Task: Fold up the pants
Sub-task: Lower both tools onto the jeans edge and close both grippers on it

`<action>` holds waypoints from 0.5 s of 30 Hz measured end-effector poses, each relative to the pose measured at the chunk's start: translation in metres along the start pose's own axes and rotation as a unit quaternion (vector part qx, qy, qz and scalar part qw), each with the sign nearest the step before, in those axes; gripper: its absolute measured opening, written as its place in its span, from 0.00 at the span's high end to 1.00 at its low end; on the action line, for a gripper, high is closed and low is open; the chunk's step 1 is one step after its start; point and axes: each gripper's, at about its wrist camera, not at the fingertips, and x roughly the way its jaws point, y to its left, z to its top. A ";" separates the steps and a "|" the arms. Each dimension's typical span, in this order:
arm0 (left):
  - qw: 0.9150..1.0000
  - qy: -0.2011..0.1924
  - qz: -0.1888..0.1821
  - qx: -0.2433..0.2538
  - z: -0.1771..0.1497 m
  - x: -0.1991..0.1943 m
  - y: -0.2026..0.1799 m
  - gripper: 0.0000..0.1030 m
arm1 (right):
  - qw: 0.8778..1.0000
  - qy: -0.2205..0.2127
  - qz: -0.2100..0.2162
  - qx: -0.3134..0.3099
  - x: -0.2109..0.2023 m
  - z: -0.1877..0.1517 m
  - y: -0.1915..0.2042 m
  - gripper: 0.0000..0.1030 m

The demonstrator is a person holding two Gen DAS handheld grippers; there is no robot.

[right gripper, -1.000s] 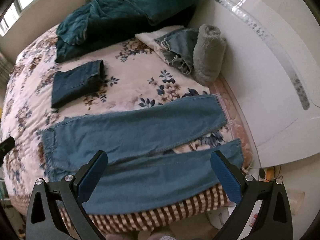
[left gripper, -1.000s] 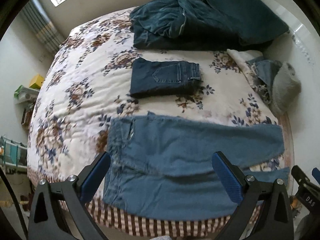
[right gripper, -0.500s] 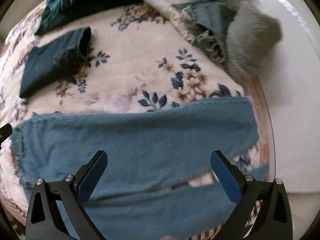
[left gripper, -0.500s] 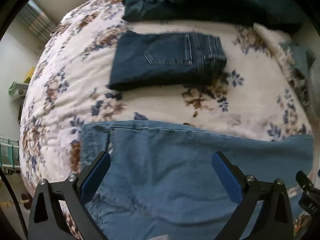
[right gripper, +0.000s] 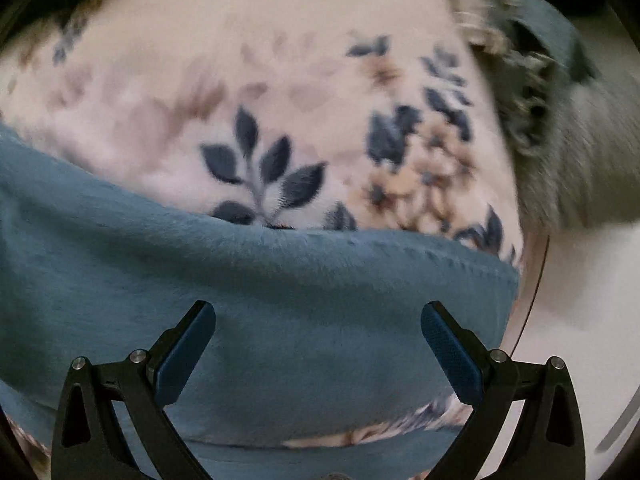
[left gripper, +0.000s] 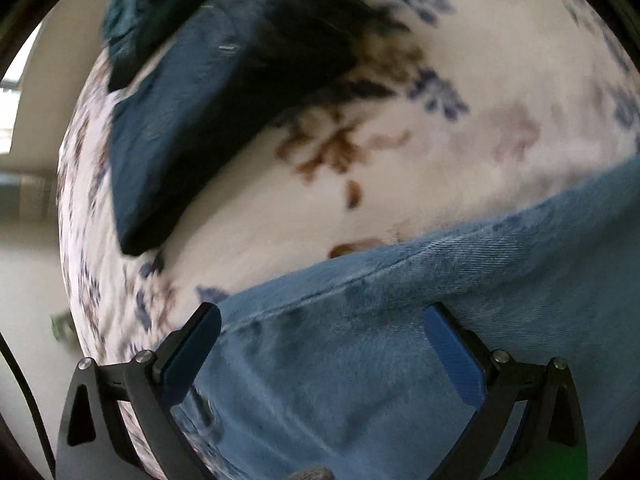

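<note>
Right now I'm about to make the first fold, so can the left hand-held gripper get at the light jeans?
Probably yes. The left hand-held gripper is open, close over the light jeans, with nothing between its fingers and the denim. The folded dark jeans lie apart, further back.

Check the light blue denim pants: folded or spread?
Spread: the light blue denim pants lie as one flat layer across the floral bedspread, both open grippers above them.
</note>
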 end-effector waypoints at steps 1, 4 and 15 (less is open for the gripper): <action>1.000 0.003 0.000 0.016 0.004 0.005 -0.003 0.00 | 1.000 0.005 -0.001 -0.017 0.005 0.005 0.007 0.00; 0.999 0.009 -0.011 0.040 0.014 0.015 -0.009 0.00 | 0.997 0.018 -0.013 -0.076 0.017 0.019 0.023 0.00; 0.996 0.000 -0.061 0.068 0.027 0.025 -0.007 0.08 | 0.992 0.028 -0.005 -0.126 0.028 0.043 0.028 0.00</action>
